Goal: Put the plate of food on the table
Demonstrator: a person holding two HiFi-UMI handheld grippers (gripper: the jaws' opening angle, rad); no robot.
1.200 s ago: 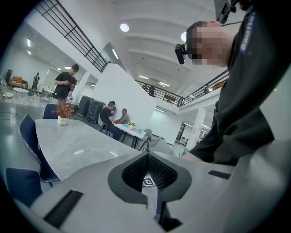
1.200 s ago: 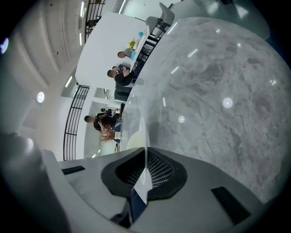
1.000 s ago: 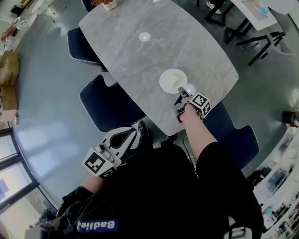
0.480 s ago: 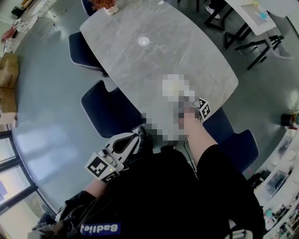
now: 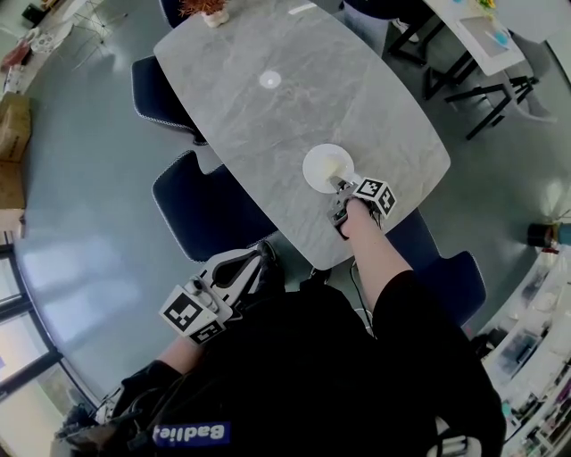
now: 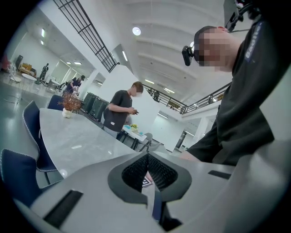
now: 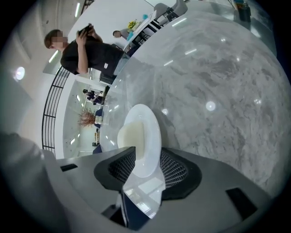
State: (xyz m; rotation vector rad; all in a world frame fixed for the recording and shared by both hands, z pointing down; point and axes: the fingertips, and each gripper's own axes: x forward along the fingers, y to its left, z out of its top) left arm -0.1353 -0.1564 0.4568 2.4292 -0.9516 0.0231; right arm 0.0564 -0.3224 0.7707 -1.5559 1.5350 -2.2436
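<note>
A white plate with a pale piece of food lies flat on the grey marble table, near its front edge. My right gripper is at the plate's near rim. In the right gripper view the plate reaches in between the jaws of the right gripper. Those jaws are opening, with the rim between the pads and no longer pinched. The table shows under the plate. My left gripper hangs low beside my body, off the table. In its own view the left gripper is shut on nothing.
Dark blue chairs stand around the table. A small white disc lies mid-table and a plant in a pot sits at the far end. A person stands beyond the table. Another table is at upper right.
The plate still lies on the table and my right gripper stays at its near rim. The left gripper hangs in about the same place.
</note>
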